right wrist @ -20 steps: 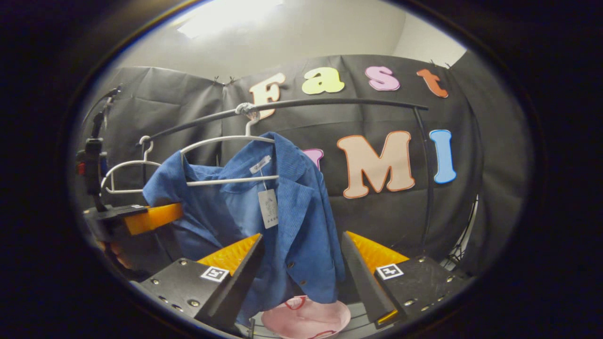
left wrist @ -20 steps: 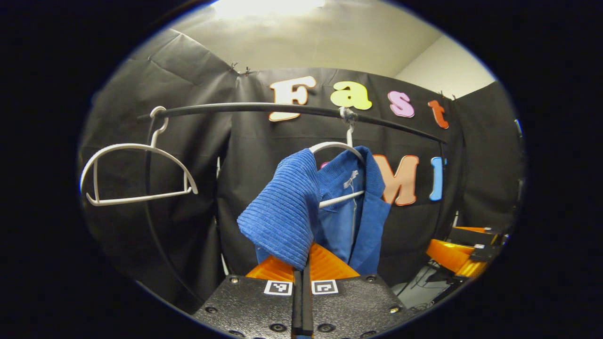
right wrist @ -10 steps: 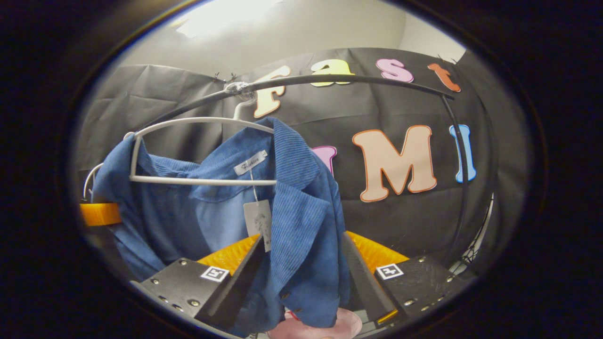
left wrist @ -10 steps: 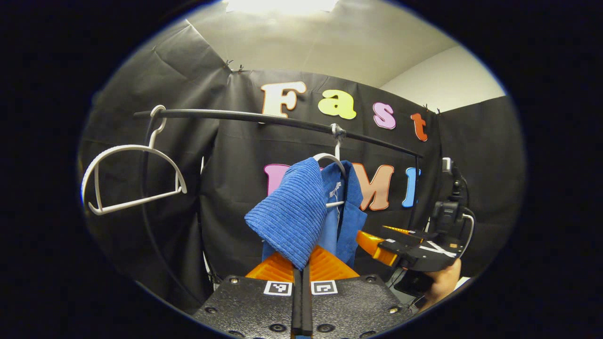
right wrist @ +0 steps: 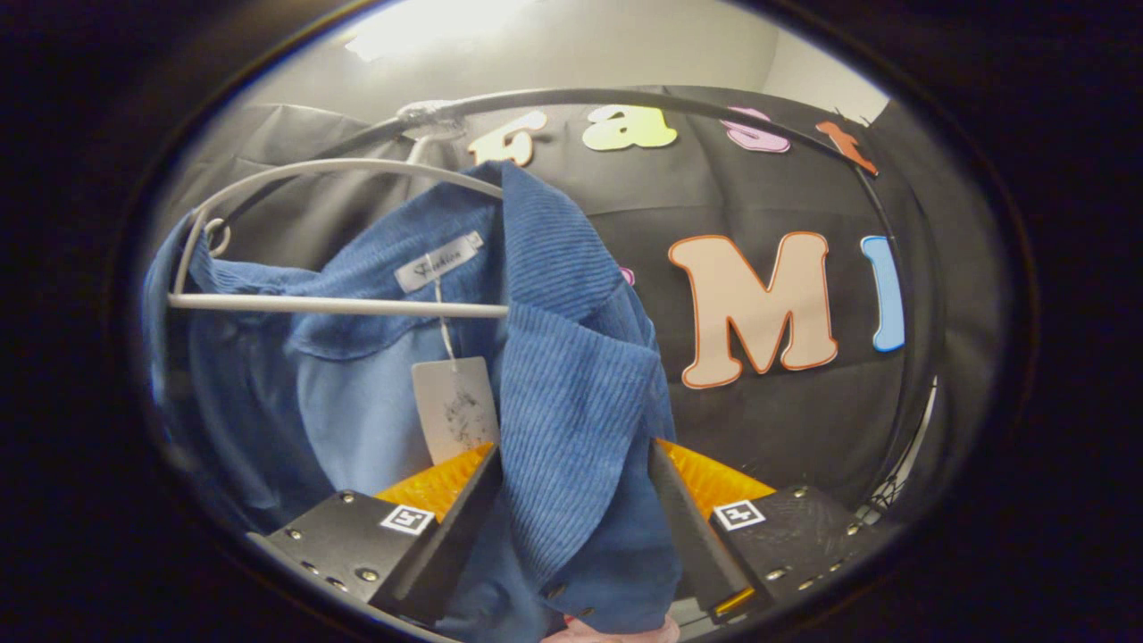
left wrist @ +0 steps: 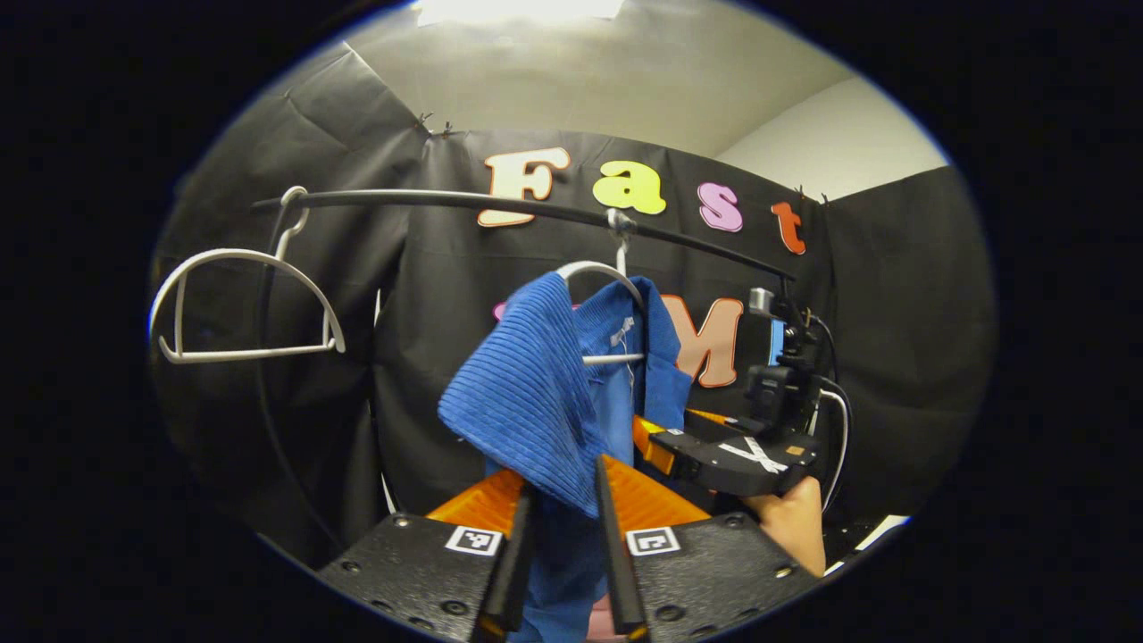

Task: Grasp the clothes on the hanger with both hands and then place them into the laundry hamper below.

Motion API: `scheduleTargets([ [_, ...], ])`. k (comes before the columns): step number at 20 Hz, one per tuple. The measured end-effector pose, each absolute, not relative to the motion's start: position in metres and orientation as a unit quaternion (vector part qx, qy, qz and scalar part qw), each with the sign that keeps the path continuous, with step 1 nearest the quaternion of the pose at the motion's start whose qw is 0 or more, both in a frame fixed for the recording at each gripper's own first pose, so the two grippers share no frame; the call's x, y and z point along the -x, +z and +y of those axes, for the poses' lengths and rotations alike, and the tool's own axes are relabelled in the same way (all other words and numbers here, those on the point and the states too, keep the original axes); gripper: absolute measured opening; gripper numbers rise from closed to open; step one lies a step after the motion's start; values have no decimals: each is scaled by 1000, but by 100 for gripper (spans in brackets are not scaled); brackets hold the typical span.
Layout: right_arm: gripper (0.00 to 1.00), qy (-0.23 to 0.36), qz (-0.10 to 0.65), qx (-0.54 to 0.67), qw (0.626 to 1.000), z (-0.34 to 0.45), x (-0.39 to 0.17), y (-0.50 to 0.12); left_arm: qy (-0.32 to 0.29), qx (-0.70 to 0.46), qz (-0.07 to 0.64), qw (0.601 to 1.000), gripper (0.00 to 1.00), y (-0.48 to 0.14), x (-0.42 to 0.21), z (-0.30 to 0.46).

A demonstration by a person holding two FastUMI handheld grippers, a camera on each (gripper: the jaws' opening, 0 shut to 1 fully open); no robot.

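Hidden parts: lower hem of the blue jacket (right wrist: 571, 420) is cut off at the bottom edge of both views; a small pink patch (right wrist: 616, 632) below it is too little to identify.
Jacket position: it hangs on a white hanger (right wrist: 339, 304) from the black rail (right wrist: 643, 96), one shoulder draped over the hanger's end, with a paper tag (right wrist: 454, 409) dangling inside the collar.
Left gripper (left wrist: 563, 545): points forward and slightly up at the jacket's near shoulder; jaws are narrowly parted, and a fold of ribbed cloth hangs down into the gap. Whether either finger presses the cloth cannot be told.
Right gripper (right wrist: 571, 527): jaws are wide, standing either side of the jacket's front panel and lapel; cloth sits between them without visible pinching.
Right gripper seen from the left gripper view (left wrist: 661, 446): it is levelled at the jacket's far side, held by a hand (left wrist: 795, 527) from beneath; its tips are partly hidden behind the cloth.
Other: 1 empty white hanger (left wrist: 241, 308) hangs near the rail's left end.
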State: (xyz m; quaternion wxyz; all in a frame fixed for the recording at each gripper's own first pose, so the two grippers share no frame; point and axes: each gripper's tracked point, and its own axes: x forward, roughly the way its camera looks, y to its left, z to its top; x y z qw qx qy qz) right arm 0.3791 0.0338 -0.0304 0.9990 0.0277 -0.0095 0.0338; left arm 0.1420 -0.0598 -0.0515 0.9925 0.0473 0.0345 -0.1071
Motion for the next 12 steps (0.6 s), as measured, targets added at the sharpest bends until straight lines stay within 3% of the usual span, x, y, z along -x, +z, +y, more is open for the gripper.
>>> scheduleTargets([
  [2, 98, 31, -11, -16, 999, 33, -390, -33, -74, -52, 37, 995, 49, -66, -153, -54],
  [3, 98, 27, -11, -12, 999, 32, -395, -33, -58, -54, 45, 996, 54, -76, -158, -52],
  [6, 98, 29, -25, -16, 999, 37, -402, -29, -23, -52, 58, 997, 54, -102, -173, -52],
  [10, 94, 14, -51, 6, 999, 34, -412, -22, 10, -60, 27, 998, 54, -89, -188, -37],
  [12, 95, 36, -49, -21, 998, 45, -415, -18, 13, -57, 24, 998, 54, -83, -195, -31],
])
